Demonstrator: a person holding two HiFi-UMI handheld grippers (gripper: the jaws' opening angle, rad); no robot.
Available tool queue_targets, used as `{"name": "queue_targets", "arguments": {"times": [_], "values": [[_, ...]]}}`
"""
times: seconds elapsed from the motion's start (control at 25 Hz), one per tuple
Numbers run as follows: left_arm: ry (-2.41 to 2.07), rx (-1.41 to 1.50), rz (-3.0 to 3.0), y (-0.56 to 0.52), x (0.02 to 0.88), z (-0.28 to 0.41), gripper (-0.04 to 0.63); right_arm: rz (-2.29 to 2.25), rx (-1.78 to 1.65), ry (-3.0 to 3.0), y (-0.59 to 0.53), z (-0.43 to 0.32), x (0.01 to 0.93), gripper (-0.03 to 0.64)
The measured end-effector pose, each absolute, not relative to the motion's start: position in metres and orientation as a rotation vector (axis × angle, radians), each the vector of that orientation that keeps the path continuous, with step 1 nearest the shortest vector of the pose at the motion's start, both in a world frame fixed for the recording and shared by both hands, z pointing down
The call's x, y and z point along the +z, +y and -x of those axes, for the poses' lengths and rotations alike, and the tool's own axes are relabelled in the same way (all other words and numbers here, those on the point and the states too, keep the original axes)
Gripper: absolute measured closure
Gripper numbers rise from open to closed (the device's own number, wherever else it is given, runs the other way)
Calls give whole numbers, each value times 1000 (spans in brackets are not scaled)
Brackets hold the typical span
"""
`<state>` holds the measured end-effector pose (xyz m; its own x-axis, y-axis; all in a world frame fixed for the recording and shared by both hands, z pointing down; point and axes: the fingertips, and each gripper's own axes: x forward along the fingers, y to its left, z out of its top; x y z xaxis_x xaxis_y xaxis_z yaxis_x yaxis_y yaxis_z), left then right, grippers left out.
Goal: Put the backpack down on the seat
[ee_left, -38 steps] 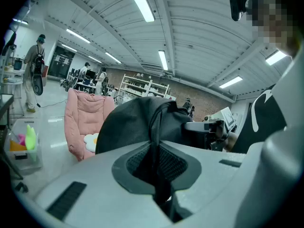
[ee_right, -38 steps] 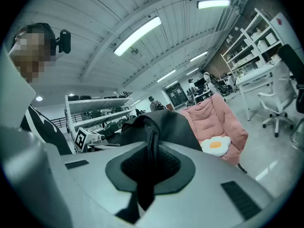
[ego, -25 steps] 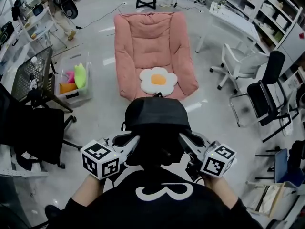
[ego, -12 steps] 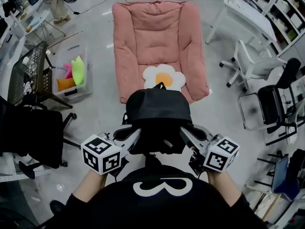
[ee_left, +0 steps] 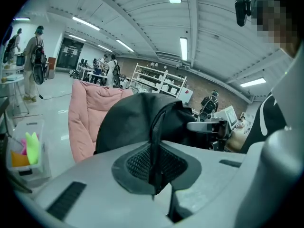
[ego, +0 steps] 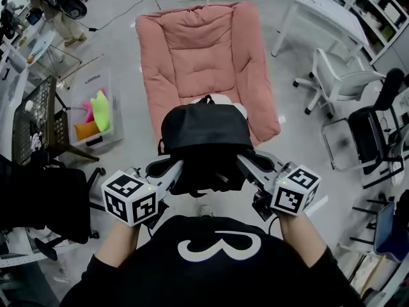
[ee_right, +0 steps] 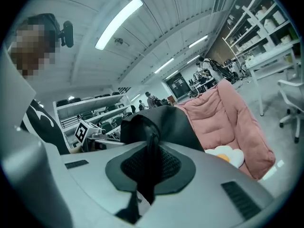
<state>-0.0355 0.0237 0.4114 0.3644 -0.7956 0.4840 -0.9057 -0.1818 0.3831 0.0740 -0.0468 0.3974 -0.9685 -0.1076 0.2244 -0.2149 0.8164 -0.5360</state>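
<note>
Head view is showing the black backpack (ego: 204, 139) hanging mid-frame between both claws, over the front edge of the pink seat (ego: 192, 43) that is filling the upper centre of the picture. Left claw (ego: 166, 169) is pinching a thin black strap (ee_left: 154, 141), with its jaws nearly pressed together on it. The left gripper view is showing that strap running straight down between the dark pads. Right claw (ego: 253, 165) is doing the same with a second strap (ee_right: 150, 151), jaws squeezing the webbing in the right gripper view. Bag is looking airborne and carried by the straps alone. Whether its bottom is brushing the seat's front lip is not showing from any view. White-and-yellow flower cushion (ee_right: 224, 154) is lying on the seat pad, mostly hidden behind the bag in the head view. Judging progress: pick-up and approach are looking done, and the putting-down is not yet done. Remaining, as I'm reading it: bringing the bag over the pad, lowering it until the seat is taking the weight, then spreading both claws to free the straps.
</note>
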Motion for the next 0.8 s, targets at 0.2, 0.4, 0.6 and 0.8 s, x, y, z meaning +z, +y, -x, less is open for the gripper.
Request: {"name": "queue_targets", "arguments": {"times": [0.2,0.4,0.6,0.8], "values": [[-1452,213,-2022,3,410,46,569,-294,839,-2822,-67,-64,393,592],[-1403,197,-2040,-21,417,60,568,-359,823,-2811,-91,-50,397,592],[-1344,200,-2067,-52,420,76,568,-420,830,-2801,-118,-37,400,592],[-1301,223,-2086,-89,422,110,568,-511,851,-2789,-154,-3,402,592]]}}
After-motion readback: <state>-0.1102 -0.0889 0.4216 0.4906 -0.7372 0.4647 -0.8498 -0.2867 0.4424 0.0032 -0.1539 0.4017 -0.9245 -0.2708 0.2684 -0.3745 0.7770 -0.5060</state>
